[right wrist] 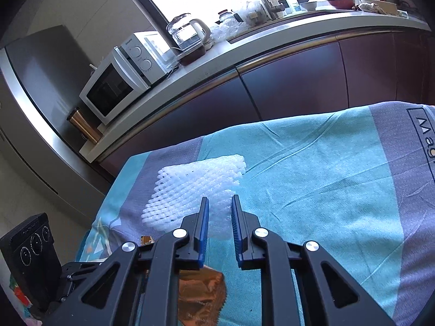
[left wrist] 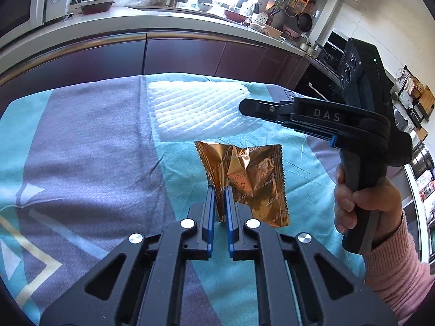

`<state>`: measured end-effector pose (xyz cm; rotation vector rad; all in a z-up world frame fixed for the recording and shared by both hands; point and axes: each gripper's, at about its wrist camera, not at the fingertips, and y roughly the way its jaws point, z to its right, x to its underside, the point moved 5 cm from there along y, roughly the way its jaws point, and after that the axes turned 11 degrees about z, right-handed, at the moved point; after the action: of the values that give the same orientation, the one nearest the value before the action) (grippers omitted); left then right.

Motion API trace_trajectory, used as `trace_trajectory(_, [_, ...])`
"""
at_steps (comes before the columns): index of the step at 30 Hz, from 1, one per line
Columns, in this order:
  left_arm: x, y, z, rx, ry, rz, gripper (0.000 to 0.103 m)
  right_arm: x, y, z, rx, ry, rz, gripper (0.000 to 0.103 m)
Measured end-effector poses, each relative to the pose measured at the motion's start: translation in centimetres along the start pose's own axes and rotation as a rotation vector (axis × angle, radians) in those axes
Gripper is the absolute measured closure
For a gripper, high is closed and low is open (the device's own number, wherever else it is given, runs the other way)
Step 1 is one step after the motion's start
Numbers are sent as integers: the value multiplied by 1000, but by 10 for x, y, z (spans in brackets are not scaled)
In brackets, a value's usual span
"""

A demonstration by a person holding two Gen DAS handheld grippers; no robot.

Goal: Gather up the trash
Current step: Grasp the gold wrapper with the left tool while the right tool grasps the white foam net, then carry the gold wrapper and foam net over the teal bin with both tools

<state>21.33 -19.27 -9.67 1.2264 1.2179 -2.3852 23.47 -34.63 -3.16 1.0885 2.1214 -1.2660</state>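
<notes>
Now the left gripper (left wrist: 219,203) pinches the copper wrapper (left wrist: 244,179) just this side of the white foam net (right wrist: 195,187), whose near edge the right gripper (right wrist: 220,212) clamps.

A crumpled copper-gold foil wrapper (left wrist: 246,179), printed with lettering and serrated along one edge, stands raised off the teal-and-grey cloth (left wrist: 89,146). Farther back on the same cloth, toward the counter side, lies a flattened white foam net sleeve (left wrist: 202,108).
</notes>
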Motion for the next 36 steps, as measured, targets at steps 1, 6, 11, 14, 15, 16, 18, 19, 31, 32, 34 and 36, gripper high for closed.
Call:
trace_trajectory(1, [0, -6, -2, -9, -3, 9, 95, 1, -3, 0, -3, 5, 5, 88])
trace_trajectory(6, [5, -32, -12, -32, -18, 43, 95, 9, -11, -1, -20, 36, 17, 88])
trace_trajectory(11, [11, -47, -23, -55, -35, 56, 95, 17, -18, -3, -34, 62, 26, 89])
trace_trajectory(14, [16, -56, -29, -65, -49, 66, 96, 20, -21, -7, -45, 72, 31, 89])
trace_trajectory(15, [17, -60, -31, -70, -53, 69, 96, 21, -23, -8, -47, 74, 34, 89])
trace_trajectory(16, [20, -65, -32, -73, -56, 73, 96, 22, -24, -9, -49, 75, 37, 89])
trace_trajectory(18, [22, -74, -34, -81, -62, 86, 96, 23, -27, -13, -57, 80, 44, 89])
trace_trajectory(19, [23, -78, -36, -83, -65, 93, 96, 23, -29, -15, -61, 81, 48, 89])
trace_trajectory(31, [37, -132, -62, -157, -85, 151, 96, 38, -44, -37, -113, 100, 62, 89])
trace_trajectory(32, [39, -136, -64, -162, -88, 154, 95, 40, -45, -40, -117, 100, 63, 89])
trace_trajectory(34, [40, -144, -68, -176, -90, 162, 96, 42, -48, -44, -128, 98, 64, 89])
trace_trajectory(36, [42, -151, -70, -190, -94, 167, 96, 44, -51, -49, -140, 98, 67, 89])
